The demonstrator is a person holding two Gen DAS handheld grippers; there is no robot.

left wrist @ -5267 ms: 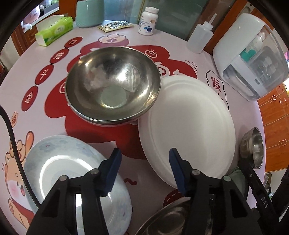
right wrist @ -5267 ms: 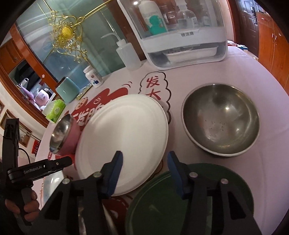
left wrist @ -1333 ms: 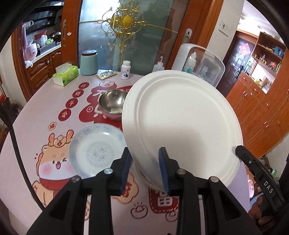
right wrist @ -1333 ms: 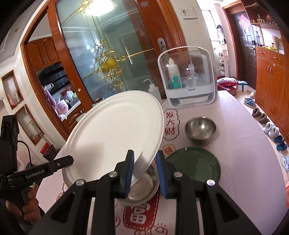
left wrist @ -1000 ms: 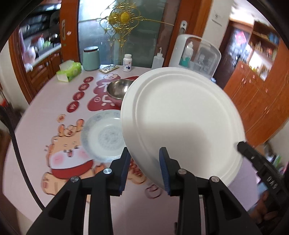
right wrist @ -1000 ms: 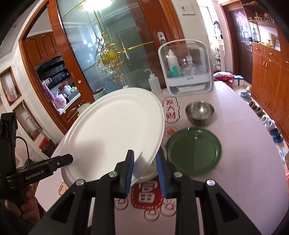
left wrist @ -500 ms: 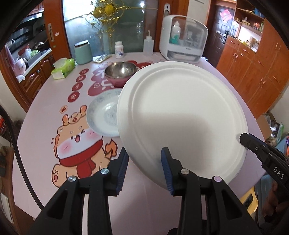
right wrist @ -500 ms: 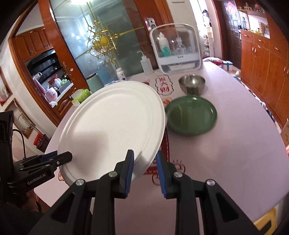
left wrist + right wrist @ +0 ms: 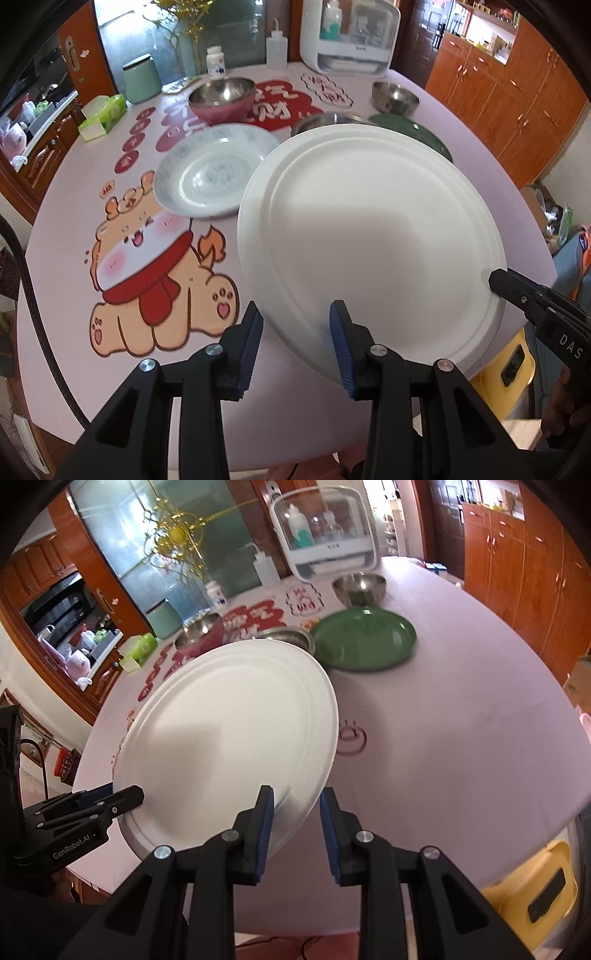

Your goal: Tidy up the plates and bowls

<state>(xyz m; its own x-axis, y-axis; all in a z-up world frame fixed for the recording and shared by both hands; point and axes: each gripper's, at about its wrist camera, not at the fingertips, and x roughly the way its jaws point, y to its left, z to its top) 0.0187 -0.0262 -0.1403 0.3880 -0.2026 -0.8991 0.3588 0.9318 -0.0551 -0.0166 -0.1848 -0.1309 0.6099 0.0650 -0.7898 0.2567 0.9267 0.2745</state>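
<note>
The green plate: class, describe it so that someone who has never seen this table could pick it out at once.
Start at the white lidded storage box at the far end of the pink table. In front of it sits a small steel bowl, and the green plate lies flat just nearer than that bowl. It is the only dark green dish; the other plates are white or pale patterned.

Bright daylight; soft grey shadows on the white plate (image 9: 369, 240); fisheye bends the edges; the table (image 9: 461, 738) is slightly blurred.
</note>
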